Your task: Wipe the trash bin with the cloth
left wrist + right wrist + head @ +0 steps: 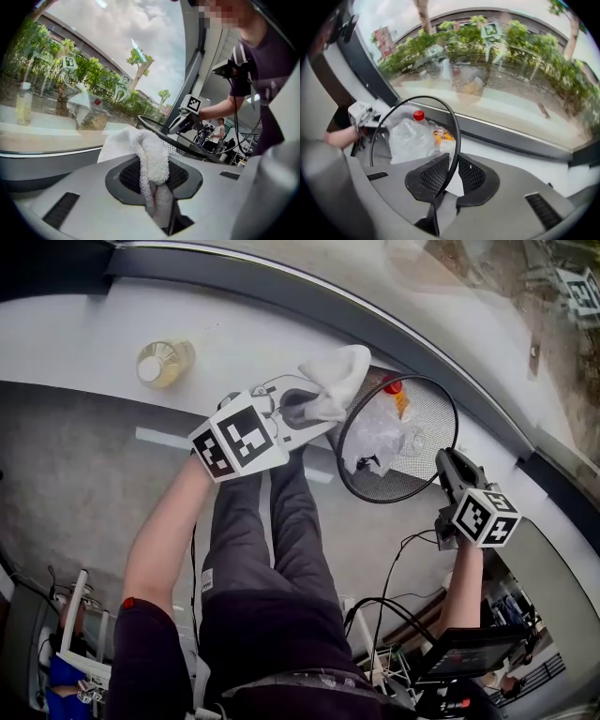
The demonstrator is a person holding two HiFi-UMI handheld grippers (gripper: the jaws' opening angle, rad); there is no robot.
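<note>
A black mesh trash bin (417,390) stands by the window, with a crumpled plastic bottle (373,439) and wrappers inside. My left gripper (298,409) is shut on a white cloth (336,379), which hangs against the bin's left rim. In the left gripper view the cloth (150,161) is pinched between the jaws and bulges out over them, with the bin's rim (161,133) just beyond. My right gripper (448,465) is shut on the bin's right rim. In the right gripper view that thin black rim (454,140) runs between the two pads.
A bottle of yellowish liquid (164,362) stands on the white window ledge (84,334) to the left. The curved window glass (469,324) rises right behind the bin. Cables and equipment (450,652) lie on the floor near the person's legs (272,549).
</note>
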